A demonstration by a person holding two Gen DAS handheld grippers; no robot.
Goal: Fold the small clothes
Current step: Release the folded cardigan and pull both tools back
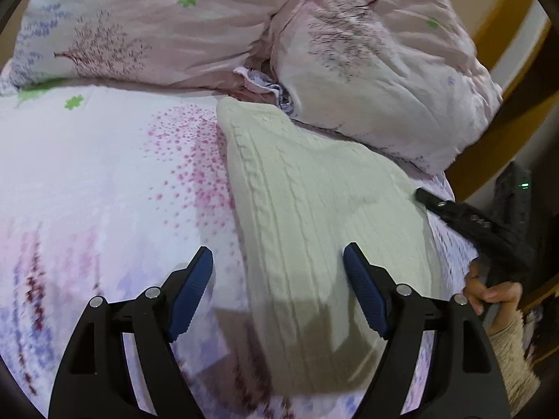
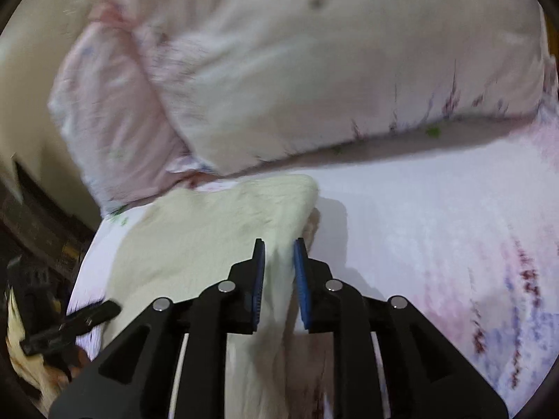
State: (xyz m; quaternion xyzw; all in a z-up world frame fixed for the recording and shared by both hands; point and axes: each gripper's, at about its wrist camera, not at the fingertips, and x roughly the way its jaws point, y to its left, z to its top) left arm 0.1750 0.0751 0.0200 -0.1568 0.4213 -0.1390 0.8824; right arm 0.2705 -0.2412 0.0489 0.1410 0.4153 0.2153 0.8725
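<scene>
A cream cable-knit sweater (image 1: 314, 202) lies on the floral bedsheet (image 1: 97, 174), folded into a long strip. My left gripper (image 1: 277, 258) is open and empty, hovering over the sweater's near left edge. In the right wrist view my right gripper (image 2: 279, 246) is nearly closed on a raised fold of the same sweater (image 2: 209, 230), with cloth between the blue pads (image 2: 259, 279). The other hand-held gripper (image 1: 468, 220) shows at the right edge of the left wrist view, held by a hand (image 1: 489, 289). It also shows at the lower left of the right wrist view (image 2: 70, 324).
Two pink floral pillows (image 1: 157, 28) (image 1: 377, 70) lie at the head of the bed, just beyond the sweater. They also fill the top of the right wrist view (image 2: 314, 70). A wooden bed frame (image 1: 506, 35) and dark clutter (image 2: 35, 209) lie beside the bed.
</scene>
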